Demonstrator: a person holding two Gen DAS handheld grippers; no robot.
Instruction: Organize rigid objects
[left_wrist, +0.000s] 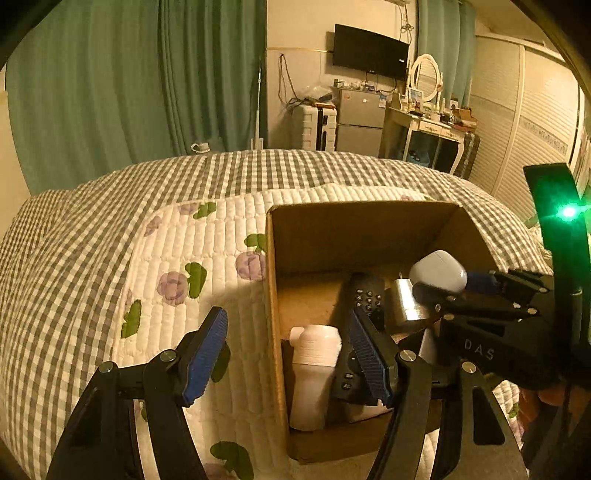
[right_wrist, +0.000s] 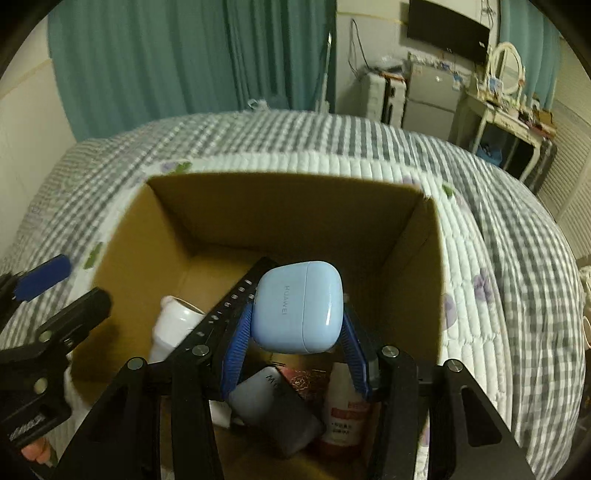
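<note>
My right gripper (right_wrist: 297, 332) is shut on a light blue earbud case (right_wrist: 299, 306) and holds it over the open cardboard box (right_wrist: 280, 206) on the bed. The case (left_wrist: 439, 271) and the right gripper (left_wrist: 443, 291) also show in the left wrist view, above the box (left_wrist: 351, 229). Inside the box lie a black remote (left_wrist: 365, 295), a white bottle (left_wrist: 314, 373), a silver can (left_wrist: 402, 302), a dark power bank (right_wrist: 273, 410) and a red-labelled bottle (right_wrist: 343, 410). My left gripper (left_wrist: 288, 350) is open and empty, straddling the box's left wall.
The box sits on a white floral quilt (left_wrist: 192, 280) over a grey checked bedspread (left_wrist: 74, 229). Green curtains (left_wrist: 110, 81), a small fridge (left_wrist: 358, 122), a suitcase (left_wrist: 314, 125) and a dressing table (left_wrist: 424, 125) stand beyond the bed.
</note>
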